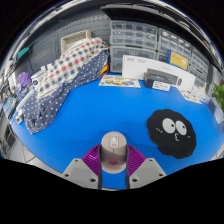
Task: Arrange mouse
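Note:
A small beige and pink computer mouse (114,152) sits between my two fingers, with the purple pads (94,156) pressed against both of its sides. My gripper (114,160) is shut on the mouse and holds it over the blue table surface (90,115). A round black mouse mat with cartoon eyes (172,131) lies on the blue surface ahead and to the right of the fingers.
A plaid and dotted cloth (62,75) is draped over something at the left. A white box and papers (150,72) lie at the far side of the table. Shelving with storage bins (140,38) stands behind. A purple object (22,80) sits at the far left.

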